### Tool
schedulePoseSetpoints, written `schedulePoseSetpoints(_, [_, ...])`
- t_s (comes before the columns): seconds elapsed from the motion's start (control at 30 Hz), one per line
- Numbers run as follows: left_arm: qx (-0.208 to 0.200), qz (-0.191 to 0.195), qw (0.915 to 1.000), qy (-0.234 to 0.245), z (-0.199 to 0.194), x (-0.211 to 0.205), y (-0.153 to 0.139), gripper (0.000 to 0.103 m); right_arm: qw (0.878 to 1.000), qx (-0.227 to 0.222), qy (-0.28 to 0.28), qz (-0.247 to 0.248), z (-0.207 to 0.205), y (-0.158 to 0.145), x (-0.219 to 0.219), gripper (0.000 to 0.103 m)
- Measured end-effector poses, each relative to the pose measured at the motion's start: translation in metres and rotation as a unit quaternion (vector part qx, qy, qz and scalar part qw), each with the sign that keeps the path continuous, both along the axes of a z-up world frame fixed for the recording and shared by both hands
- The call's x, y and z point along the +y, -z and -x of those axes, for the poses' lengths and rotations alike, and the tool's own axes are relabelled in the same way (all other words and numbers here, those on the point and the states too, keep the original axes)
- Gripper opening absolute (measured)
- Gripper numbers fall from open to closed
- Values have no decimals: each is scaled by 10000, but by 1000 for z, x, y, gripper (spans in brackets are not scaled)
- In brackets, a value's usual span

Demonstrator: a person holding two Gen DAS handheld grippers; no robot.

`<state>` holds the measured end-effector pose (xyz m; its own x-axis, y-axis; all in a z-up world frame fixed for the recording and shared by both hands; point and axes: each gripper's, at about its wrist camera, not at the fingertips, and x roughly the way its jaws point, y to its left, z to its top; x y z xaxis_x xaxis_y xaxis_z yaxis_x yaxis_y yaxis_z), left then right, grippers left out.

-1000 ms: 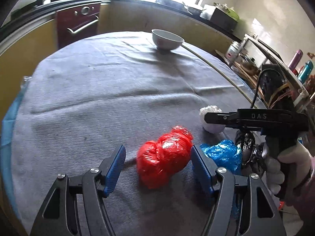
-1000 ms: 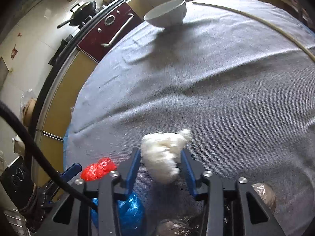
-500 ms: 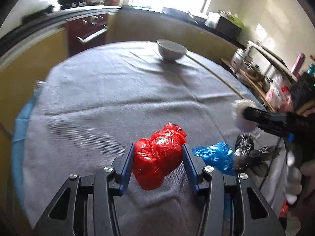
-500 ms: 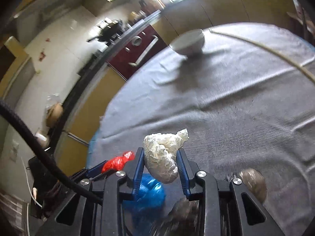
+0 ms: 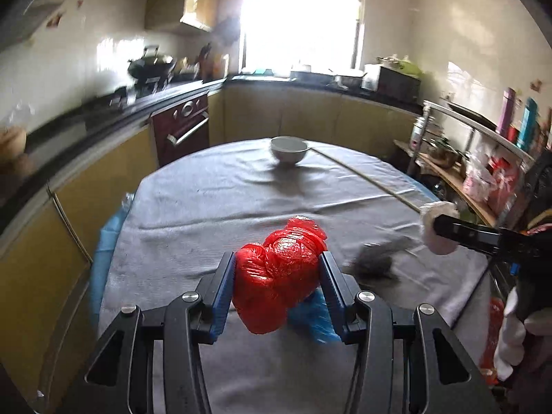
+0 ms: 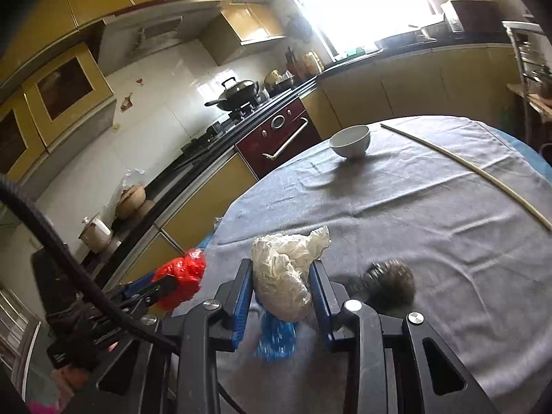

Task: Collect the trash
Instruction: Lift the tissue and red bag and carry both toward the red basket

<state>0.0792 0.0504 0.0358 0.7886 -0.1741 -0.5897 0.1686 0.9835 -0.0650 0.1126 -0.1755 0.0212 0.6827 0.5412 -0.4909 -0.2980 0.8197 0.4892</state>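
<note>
My left gripper [image 5: 277, 276] is shut on a crumpled red plastic bag [image 5: 279, 272] and holds it above the grey tablecloth [image 5: 214, 203]. My right gripper [image 6: 281, 286] is shut on a crumpled white plastic bag [image 6: 283, 276], also lifted off the table. A blue plastic bag [image 5: 310, 314] lies on the cloth below both grippers, seen too in the right wrist view as the blue bag [image 6: 276, 338]. A blurred dark bag [image 5: 376, 258] lies to its right, the same dark bag [image 6: 390, 279] beside my right fingers. Each gripper shows in the other's view: right gripper [image 5: 438, 227], left gripper [image 6: 183, 272].
A white bowl [image 5: 289, 149] stands at the far side of the round table, with a long thin stick [image 6: 465, 169] lying along the right edge. Yellow kitchen cabinets and a dark red oven [image 5: 183, 127] ring the table; a cluttered metal rack [image 5: 476, 158] stands right.
Both grippers closed on their bags, the left on the red one and the right on the white one, then lifted them off the cloth. The views tilted up toward the kitchen.
</note>
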Motion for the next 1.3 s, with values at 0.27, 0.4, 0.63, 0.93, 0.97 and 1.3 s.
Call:
schedulePoseSetpoints(0.27, [-161, -561, 9982, 132, 50, -59, -12, 50, 9993, -116, 288, -184, 56, -6, -44, 35])
schedulePoseSetpoints(0.4, [-260, -752, 9967, 155, 69, -80, -16, 50, 9988, -183, 378, -270, 80, -9, -63, 35])
schedulePoseSetpoints(0.63, [-362, -949, 9946, 220, 91, -111, -23, 50, 9977, -279, 501, -349, 113, -10, -90, 35])
schedulePoseSetpoints(0.93, [-382, -1132, 9924, 308, 100, -145, -23, 50, 9960, -418, 768, -169, 151, -10, -122, 35])
schedulePoseSetpoints(0.97, [-375, -1140, 9923, 318, 100, -149, -22, 50, 9957, -424, 807, -147, 154, -9, -126, 35])
schedulePoseSetpoints(1.3, [-335, -1206, 9908, 516, 104, -181, -17, 50, 9926, -375, 1151, -63, 179, 1, -160, 35])
